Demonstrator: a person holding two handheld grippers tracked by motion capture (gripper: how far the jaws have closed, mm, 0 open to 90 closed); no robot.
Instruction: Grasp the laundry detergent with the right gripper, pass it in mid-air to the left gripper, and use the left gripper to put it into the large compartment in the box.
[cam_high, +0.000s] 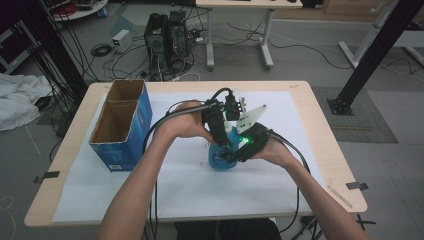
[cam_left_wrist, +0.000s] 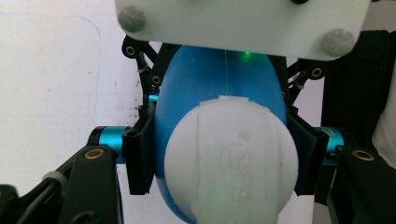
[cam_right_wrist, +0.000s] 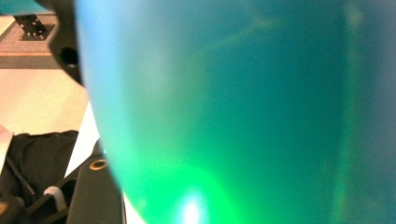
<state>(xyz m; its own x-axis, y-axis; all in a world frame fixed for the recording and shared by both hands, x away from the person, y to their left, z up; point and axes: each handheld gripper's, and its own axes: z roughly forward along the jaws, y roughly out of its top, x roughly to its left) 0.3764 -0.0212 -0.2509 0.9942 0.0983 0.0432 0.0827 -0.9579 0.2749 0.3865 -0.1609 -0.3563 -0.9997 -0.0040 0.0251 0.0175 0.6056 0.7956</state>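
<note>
Blue carton (cam_high: 122, 125): open-topped, standing at the left of the white mat (cam_high: 300, 150), well apart from my hands – not part of this step

Left gripper (cam_high: 220, 131): comes down from above onto the bottle's top; in the left gripper view my two black pads sit on either side of the white cap (cam_left_wrist: 232, 158), jaws narrowed around it – I judge it a grip on the cap

Bottle (cam_high: 220, 159): blue, egg-shaped body with a white cap, upright on the mat near the table's middle, between my two hands

Right gripper (cam_high: 239, 149): at the bottle's right side, low on the body; the right gripper view is so close that the blue plastic (cam_right_wrist: 243, 107) is a blur, with a green lamp glaring off it. I cannot tell whether these pads press on the body or stand just off it

Step in hand: my guess is cap work – one gripper steadies the body while the other turns the top

Doing it well: make the hold on the body firm before twisting, keep the bottle vertical, turn the cap about its own axis rather than levering sideways – the rounded body could slip or tip
</note>
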